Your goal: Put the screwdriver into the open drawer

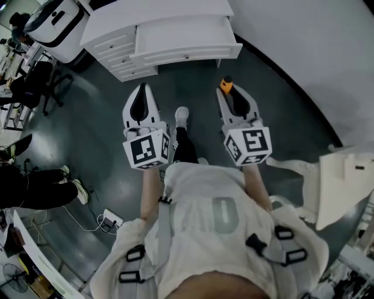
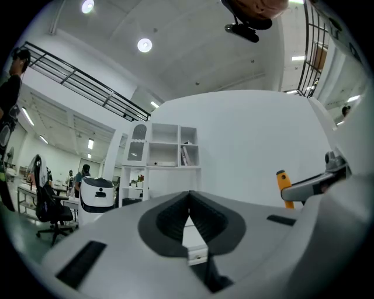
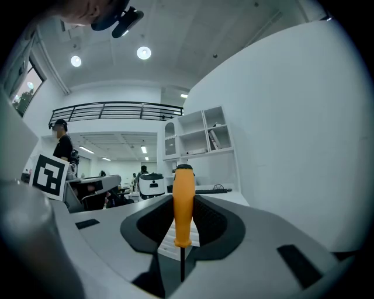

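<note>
Nearest the person: two marker cubes, one on each tool (left cube (image 1: 146, 149), right cube (image 1: 249, 145)), both well short of the open drawer (image 1: 193, 54). Two grippers, held out side by side toward the drawer. Left gripper (image 2: 189, 197): jaws closed on each other, nothing between them, carrying nothing. Right gripper (image 3: 183, 201): clamped on the screwdriver (image 3: 183, 204), which stands upright between the pads with its orange handle up, black cap on top, and thin dark shaft hanging below the jaws. One screwdriver only, and it is in the right gripper, on the near side of the drawer with a strip of dark floor (image 1: 193, 82) between its tip and the drawer front. Beyond the floor: one drawer pulled out of the white desk (image 1: 152, 11), its white inside in plain sight, with nothing lying in it as far as the head view shows. Beside the open drawer, on the left gripper's side, is a column of small shut drawers (image 1: 120, 52); three by my count. Progress, as I judge it: pickup done, drawer already open. Left to do: close the gap to the drawer, bring the tool over its inside, lower it and let go.
</note>
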`<state>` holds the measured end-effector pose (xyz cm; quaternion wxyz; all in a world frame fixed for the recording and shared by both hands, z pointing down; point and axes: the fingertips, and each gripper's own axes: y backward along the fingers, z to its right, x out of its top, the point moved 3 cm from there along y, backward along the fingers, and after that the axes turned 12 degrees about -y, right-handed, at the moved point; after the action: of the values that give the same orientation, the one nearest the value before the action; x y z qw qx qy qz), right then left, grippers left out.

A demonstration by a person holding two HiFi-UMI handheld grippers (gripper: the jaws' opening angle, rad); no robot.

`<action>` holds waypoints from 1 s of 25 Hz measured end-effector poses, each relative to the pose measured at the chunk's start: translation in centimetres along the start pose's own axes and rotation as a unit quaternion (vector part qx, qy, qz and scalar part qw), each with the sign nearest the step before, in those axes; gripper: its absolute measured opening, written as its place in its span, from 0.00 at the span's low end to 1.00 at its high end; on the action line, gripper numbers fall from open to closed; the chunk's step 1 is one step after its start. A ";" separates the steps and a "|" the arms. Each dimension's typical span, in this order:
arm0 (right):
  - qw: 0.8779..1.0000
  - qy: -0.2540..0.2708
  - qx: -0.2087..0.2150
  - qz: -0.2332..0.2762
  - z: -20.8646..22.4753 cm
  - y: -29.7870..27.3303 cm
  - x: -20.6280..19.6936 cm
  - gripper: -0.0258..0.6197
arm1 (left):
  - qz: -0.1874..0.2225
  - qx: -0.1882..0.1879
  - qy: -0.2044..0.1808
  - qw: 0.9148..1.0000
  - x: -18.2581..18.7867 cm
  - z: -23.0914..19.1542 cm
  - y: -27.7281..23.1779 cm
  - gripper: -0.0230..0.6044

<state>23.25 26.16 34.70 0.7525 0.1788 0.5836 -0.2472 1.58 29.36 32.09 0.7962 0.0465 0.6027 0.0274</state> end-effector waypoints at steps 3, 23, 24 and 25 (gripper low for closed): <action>1.000 0.010 -0.005 0.009 0.6 -2.2 0.8 0.19 | 0.020 -0.009 0.009 1.000 0.2 -0.8 -3.6 0.05; 0.998 0.013 -0.054 -0.007 6.0 -24.3 3.6 0.19 | 0.003 -0.066 0.026 0.997 -4.4 -7.1 -26.9 0.05; 0.998 0.013 -0.054 -0.009 5.9 -26.0 3.8 0.19 | -0.001 -0.069 0.026 0.997 -4.7 -7.8 -28.2 0.05; 0.998 0.013 -0.055 -0.012 5.8 -27.6 4.0 0.19 | -0.006 -0.072 0.028 0.997 -5.0 -8.5 -29.5 0.05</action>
<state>12.59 -0.23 32.83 0.7505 0.1335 0.6082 -0.2214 -8.32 -0.13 31.46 0.7807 -0.0151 0.6211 0.0674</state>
